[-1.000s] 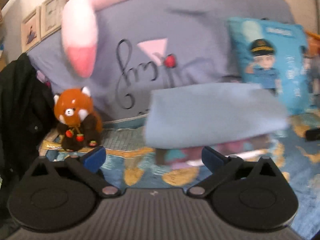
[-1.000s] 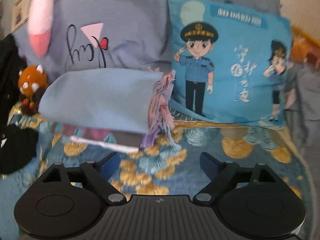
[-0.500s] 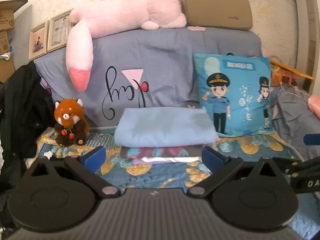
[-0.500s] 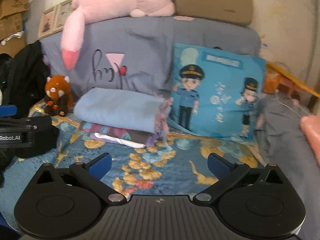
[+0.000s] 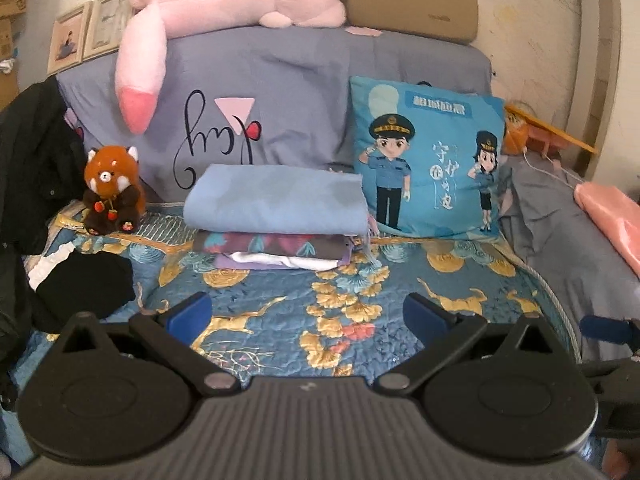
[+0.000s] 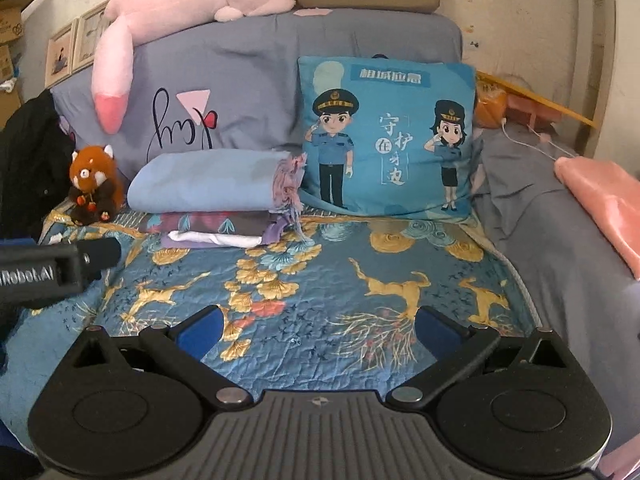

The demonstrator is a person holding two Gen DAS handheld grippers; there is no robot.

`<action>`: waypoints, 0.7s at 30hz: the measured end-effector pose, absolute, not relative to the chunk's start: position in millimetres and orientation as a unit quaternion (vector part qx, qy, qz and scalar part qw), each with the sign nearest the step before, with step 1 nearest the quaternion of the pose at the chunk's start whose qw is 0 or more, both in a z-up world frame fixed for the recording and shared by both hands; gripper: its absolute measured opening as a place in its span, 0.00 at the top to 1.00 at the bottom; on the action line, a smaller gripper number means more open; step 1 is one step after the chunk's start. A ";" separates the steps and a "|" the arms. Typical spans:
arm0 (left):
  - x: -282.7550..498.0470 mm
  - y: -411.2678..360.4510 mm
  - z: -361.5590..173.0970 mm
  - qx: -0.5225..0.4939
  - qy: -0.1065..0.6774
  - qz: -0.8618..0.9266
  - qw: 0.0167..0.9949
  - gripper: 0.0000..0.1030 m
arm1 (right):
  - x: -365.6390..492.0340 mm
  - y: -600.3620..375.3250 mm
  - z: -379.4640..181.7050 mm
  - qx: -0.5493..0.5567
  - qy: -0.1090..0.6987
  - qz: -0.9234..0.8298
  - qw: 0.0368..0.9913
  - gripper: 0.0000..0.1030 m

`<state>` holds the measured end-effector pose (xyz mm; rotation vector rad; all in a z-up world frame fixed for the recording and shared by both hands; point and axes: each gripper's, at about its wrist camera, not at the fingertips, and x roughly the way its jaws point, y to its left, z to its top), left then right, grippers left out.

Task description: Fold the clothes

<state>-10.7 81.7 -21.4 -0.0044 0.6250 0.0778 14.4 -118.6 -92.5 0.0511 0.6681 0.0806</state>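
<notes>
Stack of folded clothes [image 5: 276,220] sits at the far edge of the quilt [image 5: 280,320], against the pillow. Left gripper [image 5: 306,312] and right gripper [image 6: 318,326] both hang empty, fingers spread wide. Top blue piece overhangs, so a careless bump could topple it.

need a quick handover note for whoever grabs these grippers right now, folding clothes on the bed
Left gripper: open, empty, over the quilt.
Right gripper: open, empty, over the same quilt.
Folded blue cloth tops the stack of folded clothes, between the red panda toy and the cartoon pillow.
Done: that stack.
Possibly left: black garment at left, pink cloth at right.
</notes>
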 end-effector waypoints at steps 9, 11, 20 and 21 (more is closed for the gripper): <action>9.4 72.9 -31.2 0.008 0.322 0.027 0.946 0.00 | 23.8 -122.5 -100.1 0.038 0.342 0.023 0.939 0.00; 14.0 72.0 -33.6 0.008 0.326 0.024 0.945 0.00 | 24.3 -123.2 -100.1 0.041 0.341 0.025 0.939 0.00; 19.3 71.6 -41.1 0.007 0.334 0.021 0.942 0.00 | 24.0 -126.0 -102.8 0.051 0.342 0.032 0.938 0.00; 18.8 71.9 -41.1 0.005 0.333 0.021 0.943 0.00 | 23.2 -125.9 -102.7 0.051 0.339 0.032 0.939 0.00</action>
